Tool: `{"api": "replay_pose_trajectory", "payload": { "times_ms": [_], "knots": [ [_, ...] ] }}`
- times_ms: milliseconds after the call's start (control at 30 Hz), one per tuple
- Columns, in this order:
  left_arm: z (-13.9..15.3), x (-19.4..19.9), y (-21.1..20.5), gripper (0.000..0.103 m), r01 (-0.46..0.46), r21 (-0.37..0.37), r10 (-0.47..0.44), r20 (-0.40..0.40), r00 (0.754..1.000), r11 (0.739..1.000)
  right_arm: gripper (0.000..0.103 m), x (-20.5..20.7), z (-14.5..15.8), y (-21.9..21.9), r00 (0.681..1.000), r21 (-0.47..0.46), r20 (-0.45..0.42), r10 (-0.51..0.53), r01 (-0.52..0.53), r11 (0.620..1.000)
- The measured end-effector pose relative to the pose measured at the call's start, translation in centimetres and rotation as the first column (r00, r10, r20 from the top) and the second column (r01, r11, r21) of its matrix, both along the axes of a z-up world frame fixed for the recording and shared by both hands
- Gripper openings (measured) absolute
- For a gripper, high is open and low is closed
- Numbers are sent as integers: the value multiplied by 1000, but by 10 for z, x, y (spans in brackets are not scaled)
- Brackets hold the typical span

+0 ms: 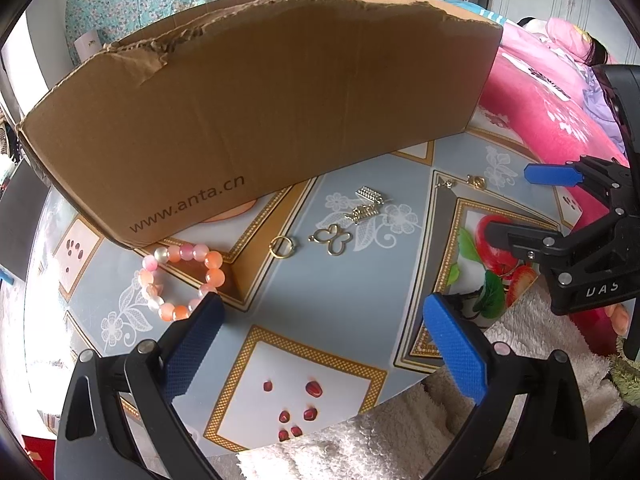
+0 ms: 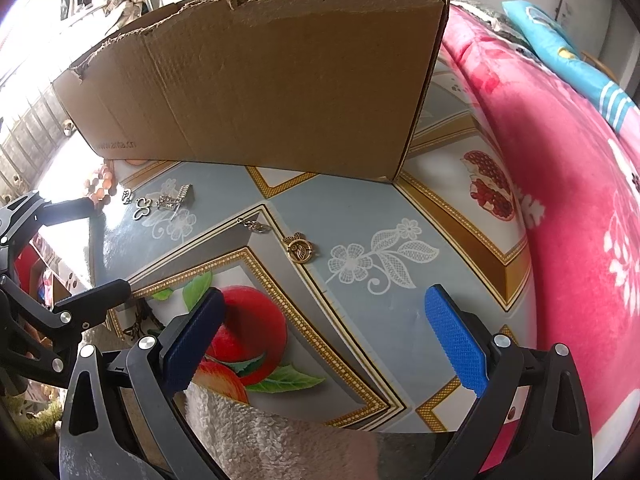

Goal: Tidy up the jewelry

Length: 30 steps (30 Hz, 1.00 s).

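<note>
Small jewelry lies on a patterned table in front of a cardboard box (image 1: 256, 104). A pink and orange bead bracelet (image 1: 180, 280) sits at the left, just ahead of my left gripper (image 1: 320, 320), which is open and empty. Beyond it lie a gold ring (image 1: 282, 246), a butterfly charm (image 1: 332, 240) and silver clips (image 1: 366, 206). In the right wrist view a gold round pendant (image 2: 299, 248) and a small chain piece (image 2: 254, 225) lie ahead of my right gripper (image 2: 324, 320), open and empty. The box (image 2: 260, 80) stands behind them.
A pink floral blanket (image 2: 560, 200) borders the table on the right. White fleecy fabric (image 1: 400, 432) lies at the table's near edge. The right gripper's body (image 1: 576, 240) hangs over the table's right side in the left wrist view.
</note>
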<state>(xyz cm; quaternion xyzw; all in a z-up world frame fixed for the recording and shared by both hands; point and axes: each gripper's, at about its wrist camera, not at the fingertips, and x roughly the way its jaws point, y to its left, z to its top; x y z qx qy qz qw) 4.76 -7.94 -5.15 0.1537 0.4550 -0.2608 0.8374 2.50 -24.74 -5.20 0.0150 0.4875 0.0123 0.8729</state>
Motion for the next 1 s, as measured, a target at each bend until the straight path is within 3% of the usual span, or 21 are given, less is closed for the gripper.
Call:
{"api": "replay_pose_trajectory", "payload": {
  "times_ms": [1000],
  "knots": [
    [1, -2, 3, 99, -22, -33, 23, 31, 999, 999, 95, -3, 1, -3, 1000, 15, 17, 3, -3, 1000]
  ]
}}
